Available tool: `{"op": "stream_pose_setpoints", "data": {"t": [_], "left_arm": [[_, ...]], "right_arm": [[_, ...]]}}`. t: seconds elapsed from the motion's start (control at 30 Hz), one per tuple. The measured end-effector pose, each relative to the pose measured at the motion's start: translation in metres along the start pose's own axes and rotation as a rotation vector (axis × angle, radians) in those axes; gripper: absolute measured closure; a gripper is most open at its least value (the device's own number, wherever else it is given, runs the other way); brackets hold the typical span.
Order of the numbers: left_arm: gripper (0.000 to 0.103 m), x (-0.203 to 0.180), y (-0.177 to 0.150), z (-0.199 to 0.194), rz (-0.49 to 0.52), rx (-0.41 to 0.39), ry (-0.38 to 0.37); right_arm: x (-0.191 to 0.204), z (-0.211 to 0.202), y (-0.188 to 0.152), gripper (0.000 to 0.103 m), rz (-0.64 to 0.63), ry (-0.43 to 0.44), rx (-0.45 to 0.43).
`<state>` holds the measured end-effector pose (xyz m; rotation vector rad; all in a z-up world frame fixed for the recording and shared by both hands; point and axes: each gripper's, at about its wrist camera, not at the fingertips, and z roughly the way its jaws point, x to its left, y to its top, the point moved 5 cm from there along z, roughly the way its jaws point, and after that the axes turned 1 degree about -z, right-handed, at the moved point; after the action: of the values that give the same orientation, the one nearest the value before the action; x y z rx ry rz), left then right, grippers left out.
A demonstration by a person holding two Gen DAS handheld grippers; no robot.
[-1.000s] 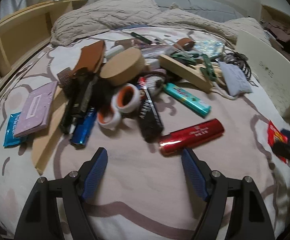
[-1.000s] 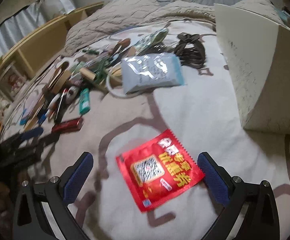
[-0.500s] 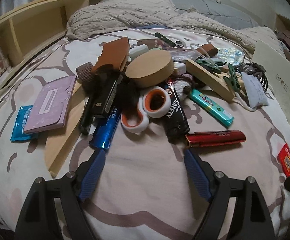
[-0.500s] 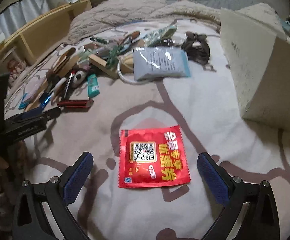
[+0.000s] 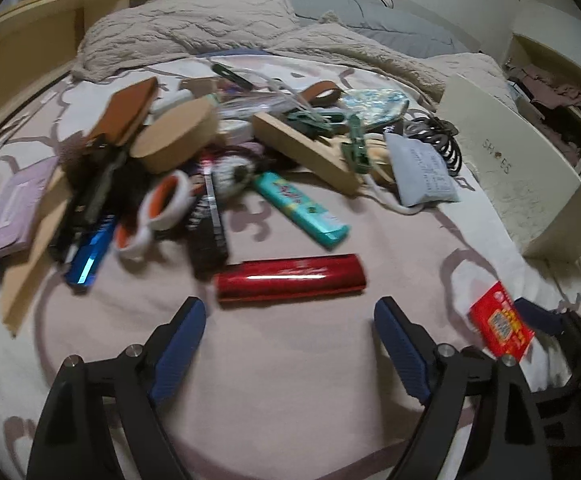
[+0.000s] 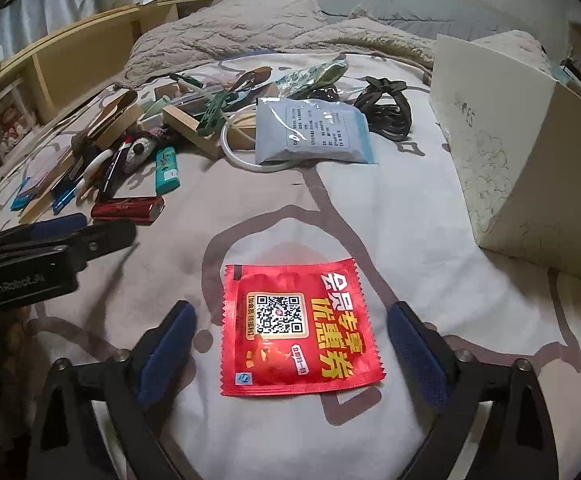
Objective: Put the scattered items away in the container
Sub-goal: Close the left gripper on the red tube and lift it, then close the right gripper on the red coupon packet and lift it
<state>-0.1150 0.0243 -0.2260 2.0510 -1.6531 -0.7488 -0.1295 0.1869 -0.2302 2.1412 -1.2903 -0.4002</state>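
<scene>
We are looking at a flat red sachet (image 6: pixel 296 330) lying on the bed (image 6: pixel 410 216), ringed by bare sheet. Our right tongs (image 6: pixel 290 346) are closing around it without touching. Our left tongs (image 5: pixel 290 344) are opening, empty, beside a red tube (image 5: pixel 290 278). A cream box (image 6: pixel 530 160) is standing rightward.

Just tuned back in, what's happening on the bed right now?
A person is tidying bed clutter with two handheld grippers. The right gripper straddles the flat red foil sachet, jaws closing but not yet touching it. The left gripper is empty, jaws opening just short of the glossy red tube. Nothing is picked up yet. The cream cardboard shoe box stands to the right, and the main pile is still scattered.
</scene>
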Motion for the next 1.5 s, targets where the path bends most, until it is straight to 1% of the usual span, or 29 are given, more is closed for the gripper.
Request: {"op": "stream_pose_setpoints", "data": {"t": [0.07,0.13,0.2,0.37,0.4,0.43,0.47,0.63,0.77,0.87,1.0,1.23,1.37,1.47,1.5], "left_arm": [[0.011,-0.002,0.001,0.004,-0.005,0.0,0.005],[0.01,-0.002,0.002,0.006,-0.012,0.001,0.01],[0.01,-0.001,0.003,0.008,-0.032,0.003,0.012],[0.011,0.0,0.007,0.012,-0.071,-0.004,0.029],[0.012,0.0,0.007,0.013,-0.069,-0.007,0.039],[0.018,0.0,0.007,0.013,-0.068,-0.012,0.049],[0.02,0.001,0.007,0.013,-0.07,-0.016,0.052],[0.02,0.004,0.006,0.011,-0.075,-0.025,0.033],[0.02,0.002,0.005,0.008,-0.064,-0.03,0.026],[0.02,0.001,0.002,0.006,-0.046,-0.034,0.028],[0.02,0.0,-0.001,0.002,-0.029,-0.038,0.026],[0.02,-0.002,-0.004,-0.005,-0.005,-0.044,0.022],[0.02,-0.002,-0.005,-0.008,0.001,-0.047,0.016],[0.02,-0.002,-0.006,-0.009,0.003,-0.045,0.014],[0.02,-0.002,-0.006,-0.01,0.002,-0.043,0.012]], "right_arm": [[-0.001,0.0,0.0,0.017,0.006,-0.001,-0.005],[-0.001,0.0,0.0,0.021,0.008,-0.002,-0.008],[-0.001,0.0,0.0,0.028,0.012,-0.002,-0.011],[-0.002,0.0,-0.001,0.03,0.03,-0.017,-0.023],[-0.002,0.0,-0.001,0.031,0.028,-0.019,-0.023],[-0.001,0.0,-0.001,0.032,0.028,-0.019,-0.024],[-0.001,0.0,-0.001,0.033,0.031,-0.017,-0.026],[0.0,0.0,0.0,0.035,0.026,-0.021,-0.027],[0.001,-0.001,0.0,0.043,0.025,-0.017,-0.033],[0.002,-0.002,0.0,0.052,0.026,-0.01,-0.041],[0.001,-0.004,0.001,0.056,0.033,0.002,-0.046],[-0.001,-0.007,0.001,0.059,0.054,0.016,-0.051],[-0.001,-0.01,0.001,0.063,0.066,0.028,-0.049],[0.0,-0.009,0.0,0.063,0.059,0.027,-0.036],[0.001,-0.008,0.0,0.061,0.045,0.022,-0.031]]}}
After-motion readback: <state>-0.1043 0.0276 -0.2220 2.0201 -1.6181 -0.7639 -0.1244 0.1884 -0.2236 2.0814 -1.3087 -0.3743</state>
